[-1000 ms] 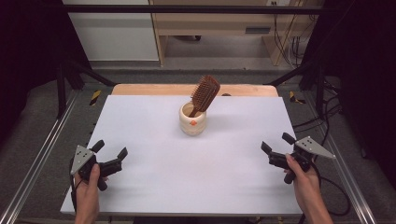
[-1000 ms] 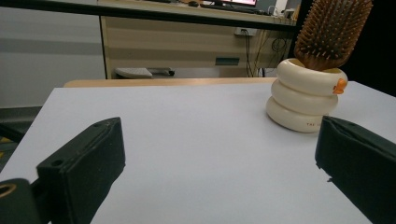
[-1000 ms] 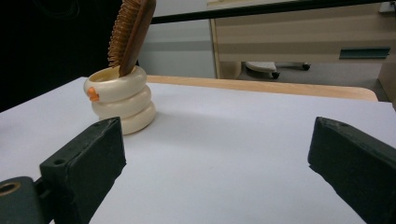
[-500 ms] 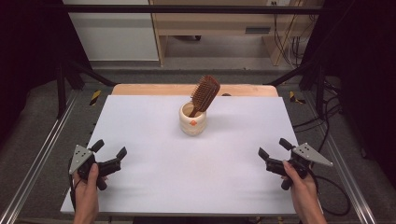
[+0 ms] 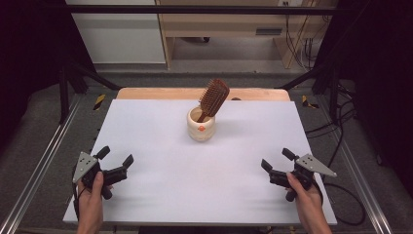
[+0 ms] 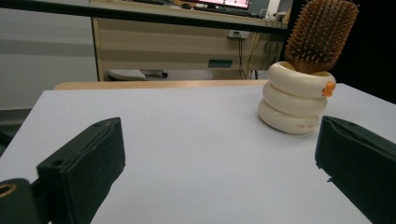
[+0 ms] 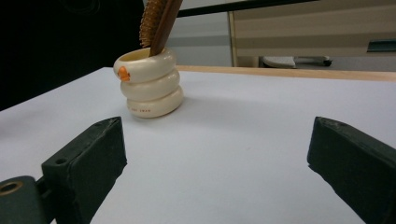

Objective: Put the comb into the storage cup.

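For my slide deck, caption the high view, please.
Open left gripper and right gripper flank hairbrush in cream cup.

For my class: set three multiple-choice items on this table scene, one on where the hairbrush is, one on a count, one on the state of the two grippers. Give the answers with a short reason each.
1. Where is the hairbrush?
A. flat on the table
B. standing in the cream holder, bristle head up
C. held in a gripper

2. How many stacked rings form the cream holder?
A. one
B. three
C. five

3. How are the left gripper and right gripper?
A. both open, holding nothing
B. both shut on the hairbrush
C. left shut, right open

Answers: 1 B, its handle sits inside the holder and the head leans out above the rim. 2 B, the left gripper view shows three bulging rings. 3 A, in both gripper views the fingers stand wide apart above bare table.
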{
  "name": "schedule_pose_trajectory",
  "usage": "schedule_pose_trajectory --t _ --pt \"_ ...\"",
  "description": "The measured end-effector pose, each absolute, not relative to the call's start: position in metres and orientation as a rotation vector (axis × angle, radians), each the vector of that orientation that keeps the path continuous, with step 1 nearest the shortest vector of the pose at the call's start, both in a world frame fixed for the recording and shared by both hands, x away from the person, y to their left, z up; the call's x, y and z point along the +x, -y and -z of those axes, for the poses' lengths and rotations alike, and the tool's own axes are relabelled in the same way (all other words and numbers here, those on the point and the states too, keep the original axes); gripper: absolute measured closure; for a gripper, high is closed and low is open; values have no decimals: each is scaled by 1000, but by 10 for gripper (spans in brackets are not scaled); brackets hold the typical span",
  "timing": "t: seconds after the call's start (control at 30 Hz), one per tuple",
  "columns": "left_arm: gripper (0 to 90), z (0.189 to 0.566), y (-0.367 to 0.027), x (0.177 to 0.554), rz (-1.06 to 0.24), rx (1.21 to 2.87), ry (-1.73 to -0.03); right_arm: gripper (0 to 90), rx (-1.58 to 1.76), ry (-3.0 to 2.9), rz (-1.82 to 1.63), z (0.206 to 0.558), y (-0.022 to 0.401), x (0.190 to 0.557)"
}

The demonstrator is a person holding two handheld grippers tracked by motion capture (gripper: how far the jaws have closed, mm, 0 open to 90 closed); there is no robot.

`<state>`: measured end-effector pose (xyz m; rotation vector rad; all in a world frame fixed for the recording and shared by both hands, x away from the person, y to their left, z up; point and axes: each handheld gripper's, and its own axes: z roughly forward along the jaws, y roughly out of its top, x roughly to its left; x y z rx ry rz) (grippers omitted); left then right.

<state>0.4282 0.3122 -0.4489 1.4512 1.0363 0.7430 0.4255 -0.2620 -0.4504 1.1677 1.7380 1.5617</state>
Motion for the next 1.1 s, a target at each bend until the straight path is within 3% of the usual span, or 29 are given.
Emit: schedule_pose_trajectory --t 0.37,1.1 --pt "13 448 -309 427 -731 1473 -966 47 1149 -1796 -1560 460 250 428" --pt "15 447 -308 423 -703 1476 -981 46 1066 -1856 -1561 462 228 432"
